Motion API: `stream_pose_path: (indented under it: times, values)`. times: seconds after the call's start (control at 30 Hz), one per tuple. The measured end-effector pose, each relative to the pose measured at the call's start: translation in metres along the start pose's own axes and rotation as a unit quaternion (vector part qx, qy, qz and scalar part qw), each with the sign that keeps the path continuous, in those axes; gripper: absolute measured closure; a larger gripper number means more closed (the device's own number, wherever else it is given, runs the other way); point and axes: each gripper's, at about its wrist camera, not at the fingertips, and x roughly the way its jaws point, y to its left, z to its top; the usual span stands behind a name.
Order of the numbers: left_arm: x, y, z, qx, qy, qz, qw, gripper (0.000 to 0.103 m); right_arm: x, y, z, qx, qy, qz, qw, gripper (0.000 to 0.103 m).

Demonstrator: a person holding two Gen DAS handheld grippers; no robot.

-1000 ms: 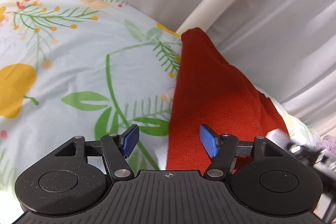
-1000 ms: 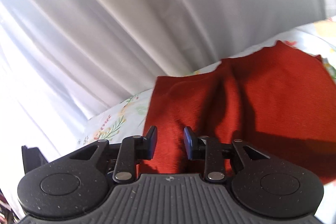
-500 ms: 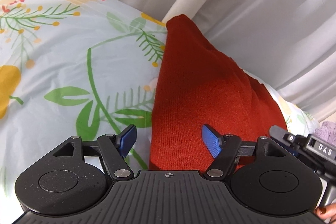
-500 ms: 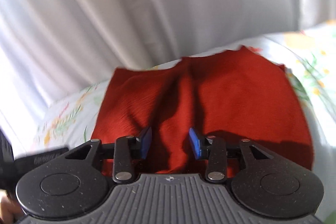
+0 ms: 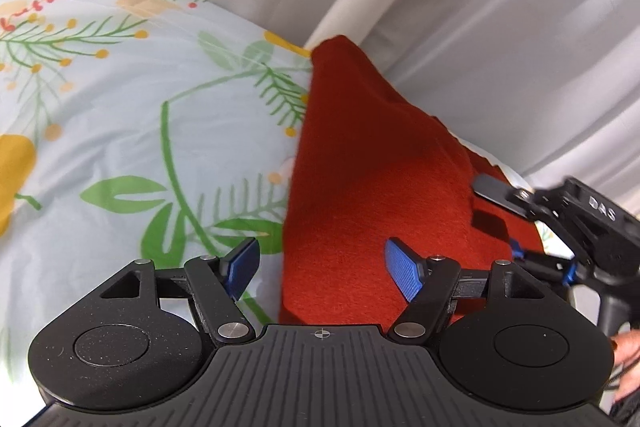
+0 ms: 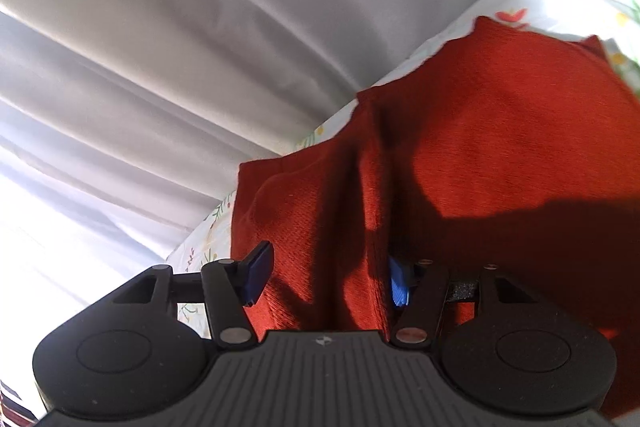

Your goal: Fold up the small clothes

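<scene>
From your left wrist camera, your left gripper (image 5: 322, 269) is spread wide, straddling the near left edge of the red knit garment (image 5: 368, 187), which lies on the floral sheet (image 5: 120, 115). Your right gripper (image 5: 500, 215) reaches in from the right over the cloth, further than half a second ago.

From your right wrist camera, your right gripper (image 6: 330, 277) is spread around a raised fold of the garment (image 6: 500, 147); its fingers stand wider apart than before.

One red cloth (image 5: 360, 195) lies on one flowered bedsheet (image 5: 120, 131), with one white curtain (image 5: 460, 7) behind the cloth. Two grippers are over the cloth, the left gripper (image 5: 322, 269) and the right gripper (image 6: 328, 277), each with two blue-padded fingers (image 5: 402, 273).
</scene>
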Motion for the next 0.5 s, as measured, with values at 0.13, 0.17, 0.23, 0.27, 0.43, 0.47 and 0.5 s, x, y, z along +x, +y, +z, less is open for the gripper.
stream_pose_path:
  times: [0.13, 0.17, 0.23, 0.27, 0.43, 0.47, 0.5]
  values:
    - [-0.002, -0.004, -0.004, 0.011, 0.003, -0.004, 0.9999, 0.028, 0.014, 0.017, 0.004, -0.041, 0.010, -0.013, 0.999, 0.054]
    - [-0.003, -0.003, -0.005, 0.014, 0.004, -0.003, 0.9999, 0.028, 0.017, 0.021, 0.004, -0.051, 0.012, -0.018, 0.998, 0.061]
    - [-0.006, -0.003, -0.007, 0.021, 0.007, 0.002, 0.9998, 0.027, 0.022, 0.026, 0.004, -0.072, 0.015, -0.032, 0.997, 0.077]
    - [-0.008, -0.003, -0.009, 0.024, 0.008, 0.003, 0.9997, 0.026, 0.023, 0.029, 0.004, -0.085, 0.013, -0.040, 0.996, 0.083]
    - [-0.020, -0.006, -0.023, 0.049, 0.020, 0.010, 0.9985, 0.024, 0.021, 0.047, -0.001, -0.168, -0.008, -0.073, 0.983, 0.093]
    - [-0.023, -0.007, -0.027, 0.054, 0.023, 0.012, 0.9982, 0.023, 0.019, 0.052, -0.002, -0.184, -0.015, -0.074, 0.980, 0.093]
    - [-0.025, -0.008, -0.030, 0.058, 0.026, 0.012, 0.9979, 0.023, 0.016, 0.057, -0.003, -0.198, -0.022, -0.075, 0.977, 0.093]
